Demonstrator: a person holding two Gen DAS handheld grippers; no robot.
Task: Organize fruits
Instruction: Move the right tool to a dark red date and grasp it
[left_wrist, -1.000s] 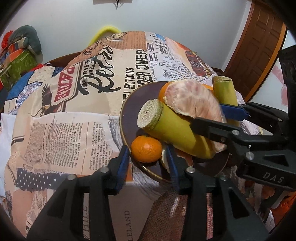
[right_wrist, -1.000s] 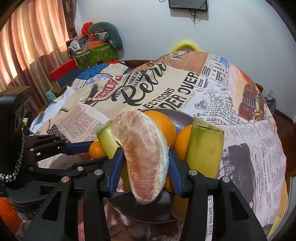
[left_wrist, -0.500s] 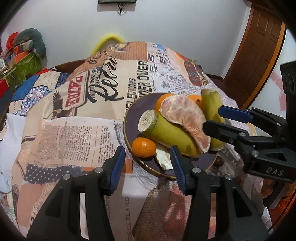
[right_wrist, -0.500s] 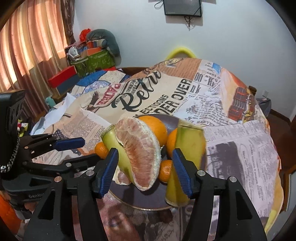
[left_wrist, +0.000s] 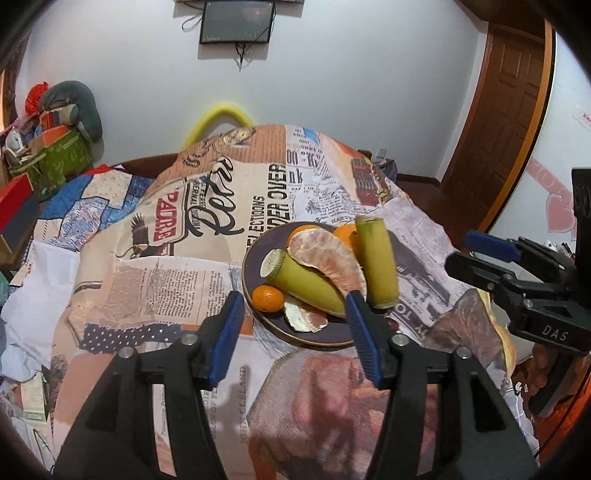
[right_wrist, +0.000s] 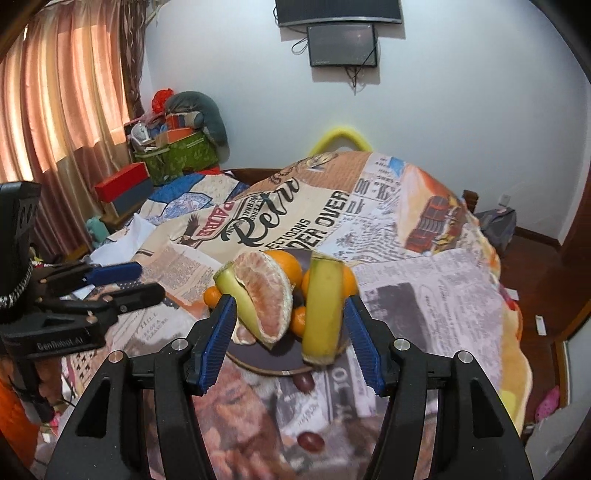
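left gripper (left_wrist: 295, 332): jaws just opened, empty | right gripper (right_wrist: 290, 339): apart, empty | risk: pomelo wedge (left_wrist: 327, 258) leaning on cane pieces, could slide off plate (left_wrist: 255, 258)

One dark plate (left_wrist: 255, 258) carries the fruit. On it are two green sugarcane pieces: one lying across the middle (left_wrist: 306, 282), one at 3 o'clock (left_wrist: 376, 266). There are two peeled pomelo pieces, a large one (left_wrist: 325, 254) on top and a small one (left_wrist: 304, 317) at 6 o'clock. Two oranges (right_wrist: 286, 264) sit at 12 o'clock, with two small mandarins (left_wrist: 267, 297) lower down. Two grapes (right_wrist: 304, 380) lie off the plate.
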